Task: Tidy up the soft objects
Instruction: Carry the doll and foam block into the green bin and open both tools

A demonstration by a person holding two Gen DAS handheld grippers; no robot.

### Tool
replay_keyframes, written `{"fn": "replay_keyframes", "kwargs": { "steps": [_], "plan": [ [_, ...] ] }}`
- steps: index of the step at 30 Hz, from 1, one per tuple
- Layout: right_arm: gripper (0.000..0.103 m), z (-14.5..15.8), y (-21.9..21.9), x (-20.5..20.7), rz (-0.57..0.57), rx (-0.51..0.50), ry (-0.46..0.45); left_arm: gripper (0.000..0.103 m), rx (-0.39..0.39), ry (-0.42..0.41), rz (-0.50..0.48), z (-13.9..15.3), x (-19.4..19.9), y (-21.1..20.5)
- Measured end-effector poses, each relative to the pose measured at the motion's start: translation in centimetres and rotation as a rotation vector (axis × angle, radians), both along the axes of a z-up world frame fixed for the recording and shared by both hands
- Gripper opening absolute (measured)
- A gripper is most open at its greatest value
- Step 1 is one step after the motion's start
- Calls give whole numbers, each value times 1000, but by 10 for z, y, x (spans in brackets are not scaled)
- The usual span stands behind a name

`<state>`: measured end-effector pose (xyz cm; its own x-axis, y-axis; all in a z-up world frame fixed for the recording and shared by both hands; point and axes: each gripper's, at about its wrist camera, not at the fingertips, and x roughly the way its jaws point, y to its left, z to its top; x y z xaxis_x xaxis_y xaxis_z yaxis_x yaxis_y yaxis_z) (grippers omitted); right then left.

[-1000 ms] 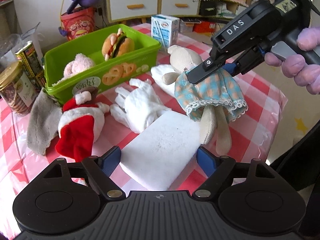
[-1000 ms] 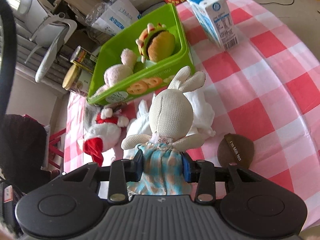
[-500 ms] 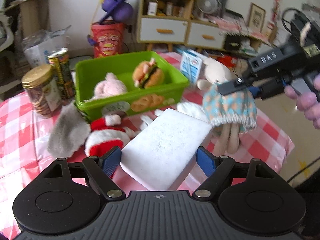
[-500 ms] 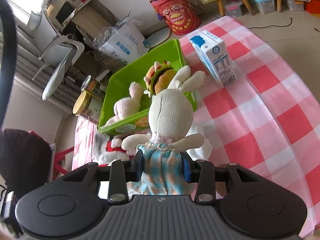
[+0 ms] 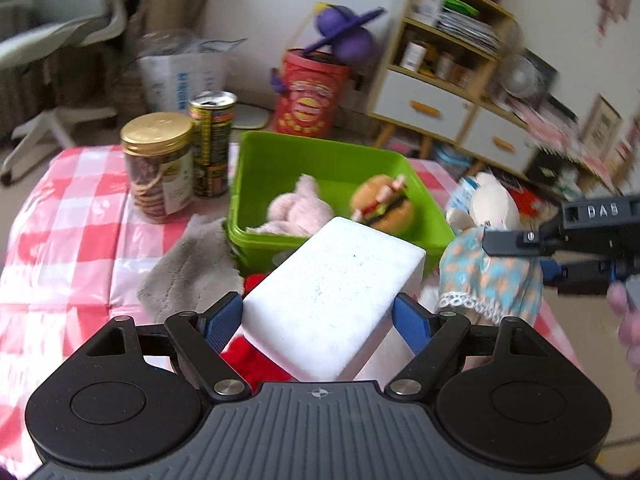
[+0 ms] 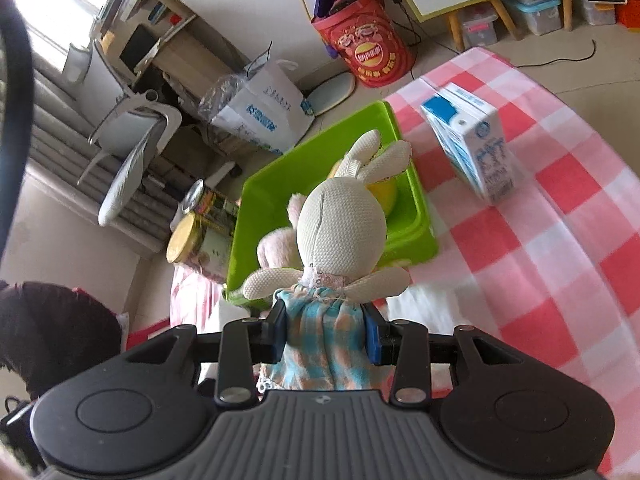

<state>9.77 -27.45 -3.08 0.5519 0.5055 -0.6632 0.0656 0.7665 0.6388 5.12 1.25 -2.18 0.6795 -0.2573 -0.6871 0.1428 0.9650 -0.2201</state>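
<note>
Left wrist view: left gripper (image 5: 318, 318) clamped across a white sponge block (image 5: 334, 304), carried clear of the checked tablecloth (image 5: 76, 240) and aimed toward the green bin (image 5: 256, 168). Already inside the bin: a pink plush (image 5: 298, 210) and a plush hamburger (image 5: 382, 204). Not yet sorted: a grey cloth (image 5: 192, 264) lying against the bin's near wall, and something red (image 5: 256, 356) under the block. Cookie jar (image 5: 158, 166) and can (image 5: 212, 144) beside the bin, hard goods, likely to stay out. Right wrist view: right gripper (image 6: 326, 334) pinched on the checked dress of a rabbit doll (image 6: 340, 236), held aloft just short of the green bin. Milk carton (image 6: 472, 144) standing apart on the cloth. By these views roughly halfway: two items binned, two in transit, at least two left on the table.
</note>
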Motion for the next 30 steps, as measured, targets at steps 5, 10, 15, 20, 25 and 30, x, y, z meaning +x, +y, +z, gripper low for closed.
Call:
{"fn": "replay_keyframes", "kwargs": {
  "steps": [5,10,15,20,25,30],
  "plan": [
    [21,-1,15,17,-42,6,-36,79,-27,-6,107,1,18,2],
    [21,-6,32,30,-56,11,-56,79,-52,7,177,3,41,3],
    [21,2,42,60,-25,-50,-93,79,-14,-31,189,9,68,-1],
    [21,2,54,90,20,-62,-133,80,-14,-42,205,4,100,-4],
    [21,-22,62,115,43,-22,-116,80,12,-64,224,-8,126,-6],
    [21,-50,65,128,50,-88,-89,80,61,-83,226,-23,142,-13]
  ]
}}
